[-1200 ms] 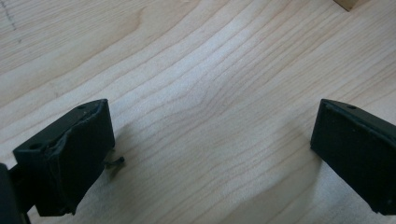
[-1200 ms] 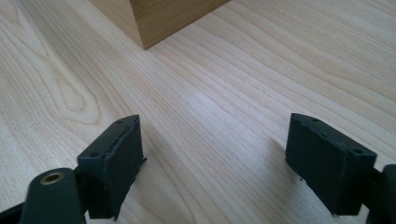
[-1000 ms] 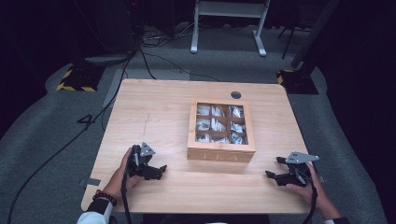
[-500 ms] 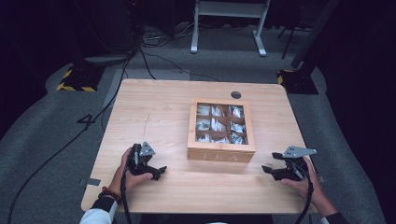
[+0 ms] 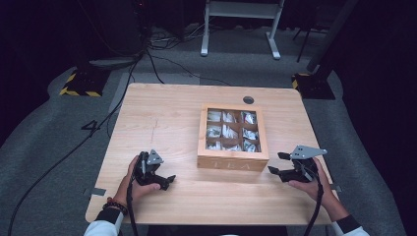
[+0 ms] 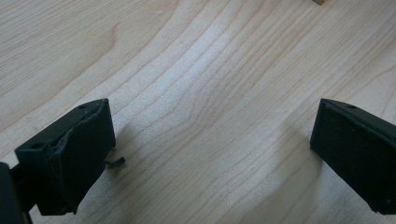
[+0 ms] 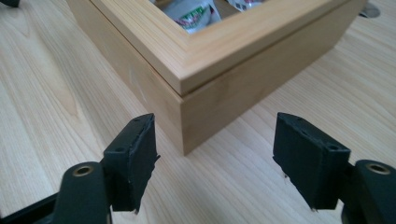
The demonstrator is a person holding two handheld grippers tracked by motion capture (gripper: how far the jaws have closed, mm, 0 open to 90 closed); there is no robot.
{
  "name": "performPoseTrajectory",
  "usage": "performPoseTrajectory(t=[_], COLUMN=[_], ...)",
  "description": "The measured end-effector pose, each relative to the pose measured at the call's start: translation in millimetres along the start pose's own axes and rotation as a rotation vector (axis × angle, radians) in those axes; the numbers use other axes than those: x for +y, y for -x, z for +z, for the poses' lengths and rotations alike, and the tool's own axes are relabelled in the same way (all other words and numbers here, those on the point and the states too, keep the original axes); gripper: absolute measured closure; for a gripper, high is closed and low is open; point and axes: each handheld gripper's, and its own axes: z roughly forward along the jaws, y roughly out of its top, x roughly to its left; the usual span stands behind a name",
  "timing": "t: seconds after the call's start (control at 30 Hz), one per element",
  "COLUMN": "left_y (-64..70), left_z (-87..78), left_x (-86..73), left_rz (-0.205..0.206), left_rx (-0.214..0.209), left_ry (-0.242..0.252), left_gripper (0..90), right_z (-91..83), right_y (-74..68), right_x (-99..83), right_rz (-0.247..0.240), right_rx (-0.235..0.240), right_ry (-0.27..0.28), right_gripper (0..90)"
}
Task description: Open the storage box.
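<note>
While tongs (image 7: 212,158) gape, box (image 7: 224,70) corner between.

**open table on the left, one box in the way on the right**

the wooden table (image 5: 162,118) lies bare across its left half and along the near edge, so there is free passage there. the only obstacle on it is the lidded wooden box (image 5: 232,135), right of centre. the left gripper (image 5: 164,180) sits low over bare wood, jaws apart, well clear of the box. the right gripper (image 5: 275,169) is just beside the box's near right corner, jaws spread with that corner straight ahead between them. a small round grommet (image 5: 248,100) lies flush behind the box.
</note>
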Motion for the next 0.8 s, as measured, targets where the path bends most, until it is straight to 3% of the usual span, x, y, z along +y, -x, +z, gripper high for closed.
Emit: performPoseTrajectory(t=[0.27,0.5,0.6,0.8], left_y=[0.2,0.3,0.6,0.6], left_z=[0.1,0.1,0.1,0.0], left_x=[-0.1,-0.2,0.0,0.1], left_rz=[-0.002,-0.003,-0.005,-0.004], left_rx=[0.001,0.002,0.006,0.007], left_ry=[0.002,0.002,0.0,-0.001], left_gripper=[0.3,0.3,0.3,0.3], right_z=[8.8,19.3,22.1,23.1], right_y=[-4.3,-6.2,-4.5,-5.3], right_x=[16.4,20.5,22.1,26.0], right_rz=[-0.018,-0.02,-0.016,-0.012], right_rx=[0.0,-0.004,0.016,0.013], right_ry=[0.001,-0.019,-0.012,-0.003], right_gripper=[33.6,34.2,33.2,32.6])
